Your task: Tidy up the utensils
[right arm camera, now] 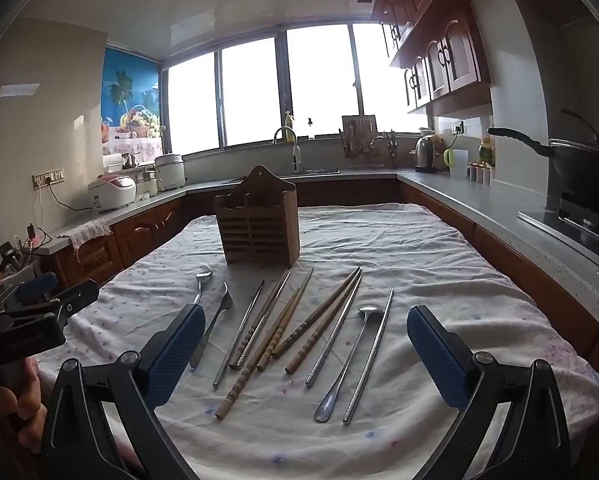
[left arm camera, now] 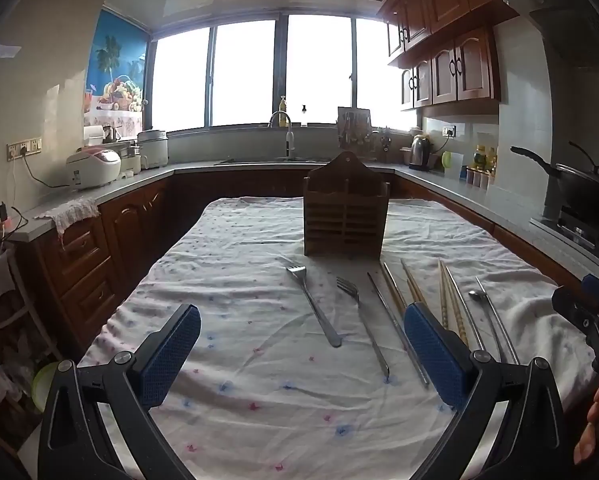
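A wooden utensil holder (left arm camera: 345,218) stands upright mid-table on the white cloth; it also shows in the right wrist view (right arm camera: 259,226). In front of it lie two forks (left arm camera: 313,304) (left arm camera: 363,322), a spoon (right arm camera: 349,358), several wooden chopsticks (right arm camera: 317,318) and several metal chopsticks (right arm camera: 369,354). My left gripper (left arm camera: 301,350) is open and empty above the near cloth, short of the forks. My right gripper (right arm camera: 305,354) is open and empty, hovering over the near ends of the chopsticks and spoon.
The cloth-covered table (left arm camera: 259,400) sits inside a U-shaped counter (left arm camera: 147,178). A wok (right arm camera: 579,164) sits on the stove at the right. Rice cookers (left arm camera: 93,166) stand at the left, a sink and faucet (left arm camera: 283,132) at the back.
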A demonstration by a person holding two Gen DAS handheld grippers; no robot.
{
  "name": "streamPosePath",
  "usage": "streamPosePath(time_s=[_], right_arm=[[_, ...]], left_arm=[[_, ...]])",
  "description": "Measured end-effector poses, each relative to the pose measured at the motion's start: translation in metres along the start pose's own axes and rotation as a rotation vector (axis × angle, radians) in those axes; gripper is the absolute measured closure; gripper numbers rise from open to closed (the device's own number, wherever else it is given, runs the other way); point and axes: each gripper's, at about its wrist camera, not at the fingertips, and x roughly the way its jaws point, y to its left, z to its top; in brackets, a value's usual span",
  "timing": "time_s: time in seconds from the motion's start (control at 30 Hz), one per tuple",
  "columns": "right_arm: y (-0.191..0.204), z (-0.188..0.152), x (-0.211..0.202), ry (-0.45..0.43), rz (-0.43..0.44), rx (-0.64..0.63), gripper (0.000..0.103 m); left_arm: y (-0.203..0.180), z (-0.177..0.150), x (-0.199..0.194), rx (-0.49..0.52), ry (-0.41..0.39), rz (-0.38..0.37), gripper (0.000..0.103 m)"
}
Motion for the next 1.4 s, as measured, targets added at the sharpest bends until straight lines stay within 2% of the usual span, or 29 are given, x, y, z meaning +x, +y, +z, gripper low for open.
streamPosePath(time_s=[1.4], right_arm=[[0.0057, 0.0045, -0.0027, -0.038, 0.032, 0.002, 0.001]], left_arm=[[0.002, 0.0003, 0.0022, 0.0, -0.013, -0.003, 0.001]])
